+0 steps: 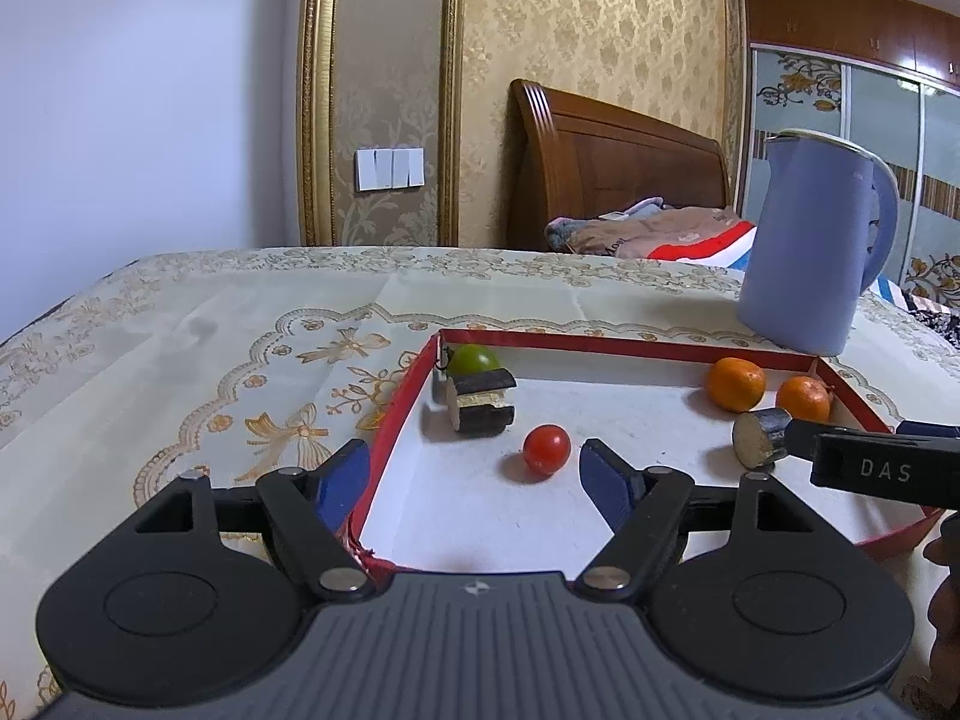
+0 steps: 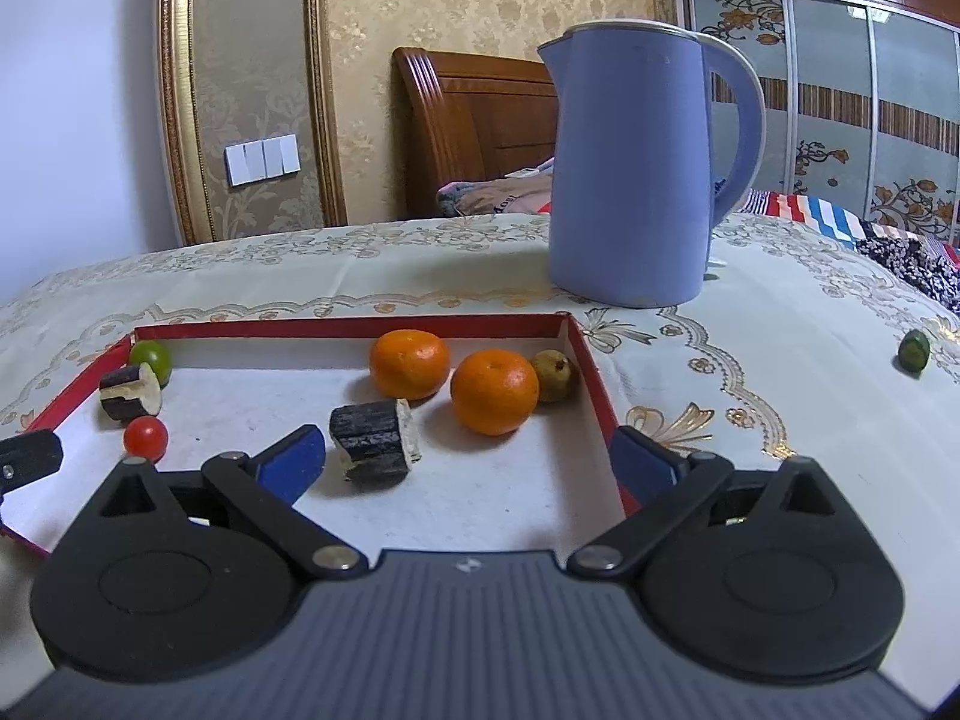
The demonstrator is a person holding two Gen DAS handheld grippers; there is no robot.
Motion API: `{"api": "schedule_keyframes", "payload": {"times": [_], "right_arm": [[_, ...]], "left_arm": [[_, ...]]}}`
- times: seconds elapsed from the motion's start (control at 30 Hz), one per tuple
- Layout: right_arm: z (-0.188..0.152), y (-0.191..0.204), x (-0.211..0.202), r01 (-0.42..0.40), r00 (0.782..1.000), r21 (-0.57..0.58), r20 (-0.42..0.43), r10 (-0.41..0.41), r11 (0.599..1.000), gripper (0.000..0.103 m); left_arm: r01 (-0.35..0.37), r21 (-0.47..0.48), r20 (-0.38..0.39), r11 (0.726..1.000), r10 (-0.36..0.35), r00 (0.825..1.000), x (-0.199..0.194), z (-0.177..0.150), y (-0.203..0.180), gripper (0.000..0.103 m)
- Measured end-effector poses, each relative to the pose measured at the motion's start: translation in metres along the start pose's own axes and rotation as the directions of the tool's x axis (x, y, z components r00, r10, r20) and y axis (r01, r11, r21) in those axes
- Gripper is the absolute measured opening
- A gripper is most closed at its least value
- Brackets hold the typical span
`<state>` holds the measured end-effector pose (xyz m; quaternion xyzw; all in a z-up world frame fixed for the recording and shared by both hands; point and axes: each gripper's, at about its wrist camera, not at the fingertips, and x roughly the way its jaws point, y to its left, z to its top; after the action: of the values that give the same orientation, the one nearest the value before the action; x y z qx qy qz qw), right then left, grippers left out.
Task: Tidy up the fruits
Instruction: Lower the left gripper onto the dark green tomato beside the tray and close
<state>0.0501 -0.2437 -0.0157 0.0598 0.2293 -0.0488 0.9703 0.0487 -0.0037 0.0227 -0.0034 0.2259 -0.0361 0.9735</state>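
A shallow red-rimmed box (image 1: 600, 343) with a white floor holds the fruit. My left gripper (image 1: 474, 477) is open, its left finger outside the box wall. A red cherry tomato (image 1: 546, 449) lies just ahead of its right finger, untouched. In the box's far left corner sit a green fruit (image 1: 474, 359) and a dark cut stalk piece (image 1: 480, 401). My right gripper (image 2: 468, 462) is open over the box (image 2: 348, 327). Between its fingers, a second dark piece (image 2: 375, 441) lies by the left one. Two oranges (image 2: 409, 363) (image 2: 494, 391) and a small yellowish fruit (image 2: 555, 375) lie beyond.
A blue kettle (image 2: 630, 168) stands on the patterned tablecloth behind the box. A small green fruit (image 2: 913, 349) lies on the cloth far right, outside the box. A bed with bedding stands behind the table, and a wardrobe at right.
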Motion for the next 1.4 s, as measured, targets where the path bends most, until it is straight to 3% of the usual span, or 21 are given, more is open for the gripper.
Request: {"api": "schedule_keyframes", "payload": {"times": [0.17, 0.5, 0.83, 1.0, 1.4], "right_arm": [[-0.001, -0.002, -0.005, -0.004, 1.0, 0.006, 0.009, 0.004, 1.0, 0.101], [-0.005, -0.009, -0.017, -0.021, 1.0, 0.039, 0.021, 0.02, 0.999, 0.103], [-0.008, -0.013, -0.022, -0.008, 1.0, 0.052, 0.017, 0.007, 0.999, 0.103], [-0.009, -0.019, -0.027, -0.012, 1.0, 0.079, 0.022, 0.01, 0.997, 0.103], [-0.012, -0.023, -0.036, -0.016, 0.999, 0.088, 0.03, 0.013, 0.996, 0.103]], "left_arm": [[0.012, 0.015, -0.011, 1.0, -0.012, 1.0, -0.003, -0.004, -0.002, 0.077], [0.112, 0.025, -0.011, 0.993, -0.111, 0.994, -0.025, -0.014, 0.001, 0.077], [0.194, 0.138, -0.044, 0.971, -0.19, 0.981, -0.034, -0.025, -0.02, 0.077], [0.291, 0.133, -0.12, 0.947, -0.276, 0.954, -0.034, -0.03, -0.022, 0.077], [0.288, 0.214, -0.154, 0.934, -0.259, 0.954, -0.045, -0.047, -0.042, 0.077]]}}
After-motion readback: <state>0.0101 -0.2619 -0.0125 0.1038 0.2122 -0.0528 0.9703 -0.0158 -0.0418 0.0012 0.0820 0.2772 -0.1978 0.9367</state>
